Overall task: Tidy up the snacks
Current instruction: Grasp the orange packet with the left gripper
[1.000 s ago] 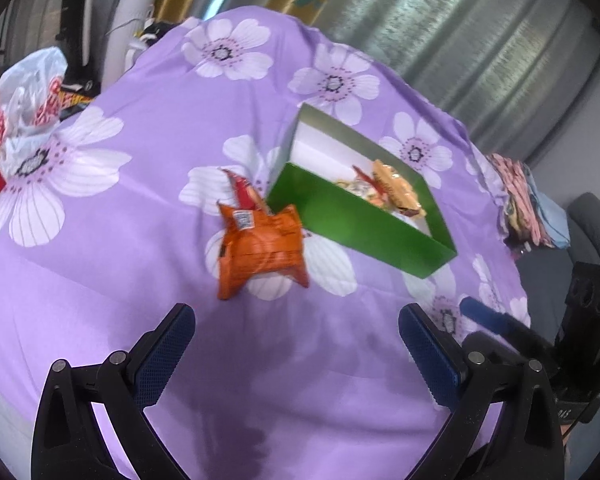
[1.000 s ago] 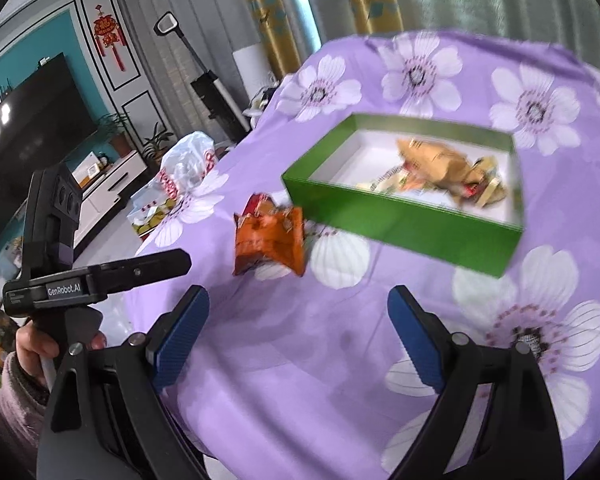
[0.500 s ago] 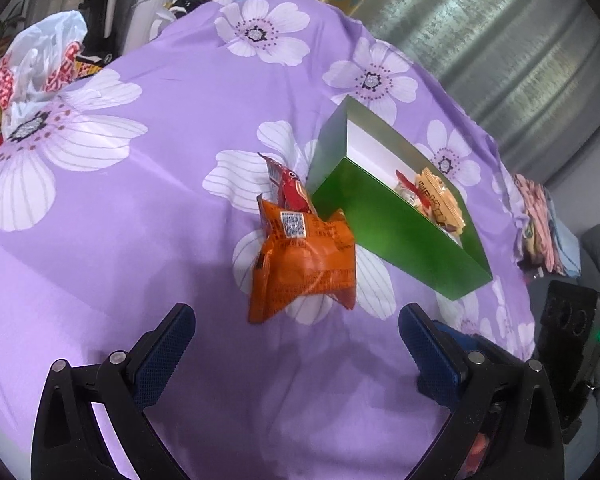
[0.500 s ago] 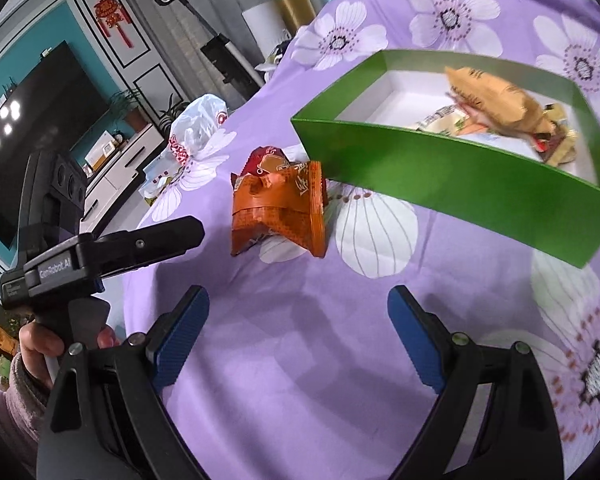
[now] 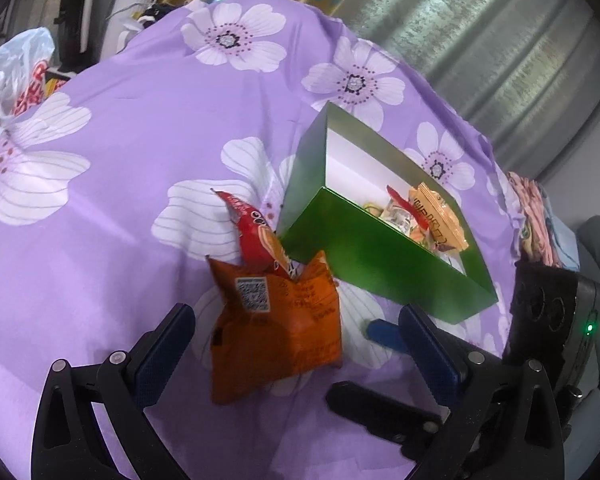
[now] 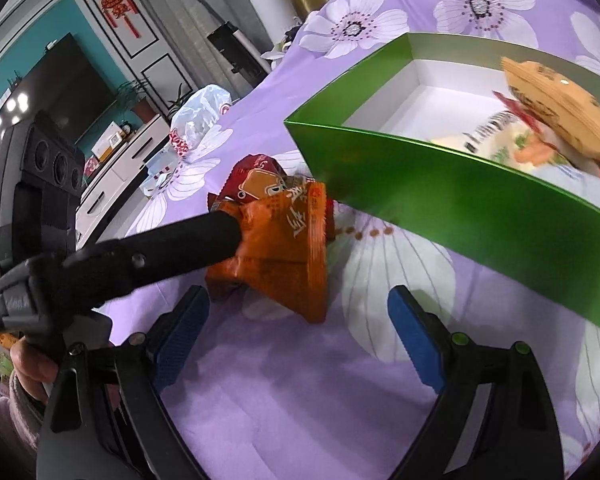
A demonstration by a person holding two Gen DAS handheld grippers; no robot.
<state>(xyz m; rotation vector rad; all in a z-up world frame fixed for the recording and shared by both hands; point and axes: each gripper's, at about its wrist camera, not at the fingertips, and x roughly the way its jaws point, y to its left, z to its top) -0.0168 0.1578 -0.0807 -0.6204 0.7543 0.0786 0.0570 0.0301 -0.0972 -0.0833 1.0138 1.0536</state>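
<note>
A: What sits furthest left?
B: A white plastic bag at nine o'clock on the purple flowered cloth.
A: And the left gripper?
B: Jaws released, straddling the orange snack packet; a red packet lies at its twelve o'clock.
A: The green box?
B: At two o'clock, snacks inside.
A: The right gripper?
B: Jaws spread wide, holding nothing, the orange packet just ahead.
</note>
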